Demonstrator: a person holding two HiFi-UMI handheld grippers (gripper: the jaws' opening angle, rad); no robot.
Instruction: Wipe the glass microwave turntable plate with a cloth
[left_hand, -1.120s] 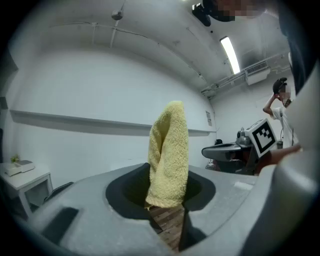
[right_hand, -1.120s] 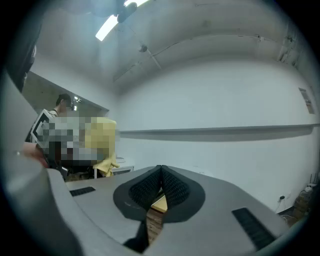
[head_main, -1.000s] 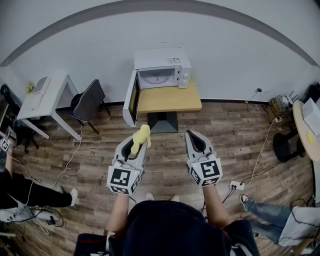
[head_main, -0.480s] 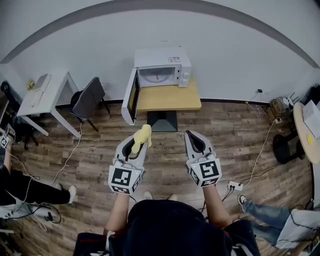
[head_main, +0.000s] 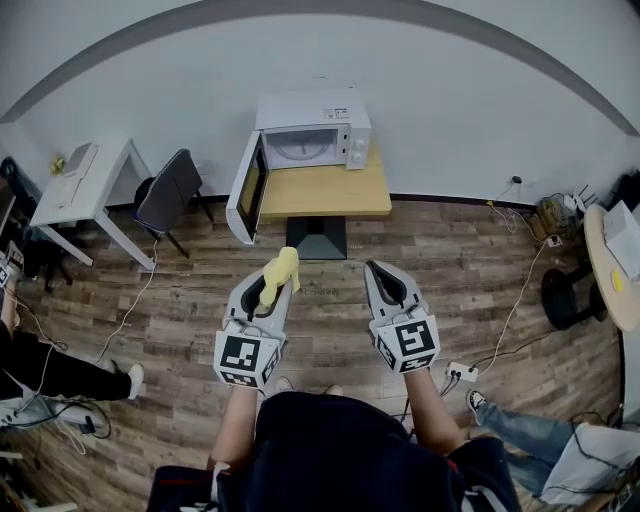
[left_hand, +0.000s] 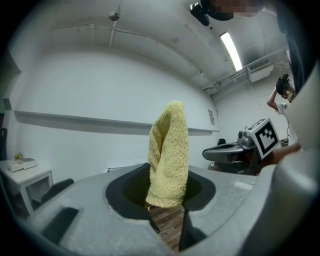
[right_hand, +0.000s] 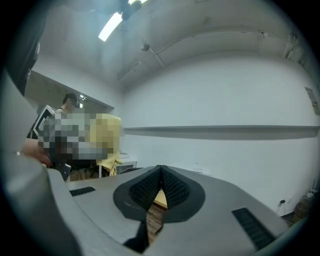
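Here, the wood floor (head_main: 480, 270) is spreading out in front of the microwave (head_main: 310, 125). The microwave is sitting at the back of a small table (head_main: 325, 192), its door (head_main: 245, 188) swung open to the left. A white desk (head_main: 85, 190) and a dark chair (head_main: 170, 195) are standing left of the microwave, along the same wall.

Well short of the microwave, the person is holding both forearms out side by side. The left gripper (head_main: 266, 292) and the right gripper (head_main: 383, 272) are lying level, both pointing toward it, near each other but apart.

Only the head view is taking in the microwave and what is inside it. The left gripper view is giving the close look at the grip. There the jaws are clamping the lower end of the cloth (left_hand: 169, 155), which is standing up from them in a folded column. That view is also catching the right gripper with its marker cube (left_hand: 265, 137) off to one side. The right gripper view is showing its ridged pads (right_hand: 172, 187) pressed together with nothing between them, and a sliver of the table behind.

The cloth is yellow and nubbly, like terry towelling. The plate (head_main: 303, 151) is lying flat inside the microwave, showing as a pale round disc too small for detail.
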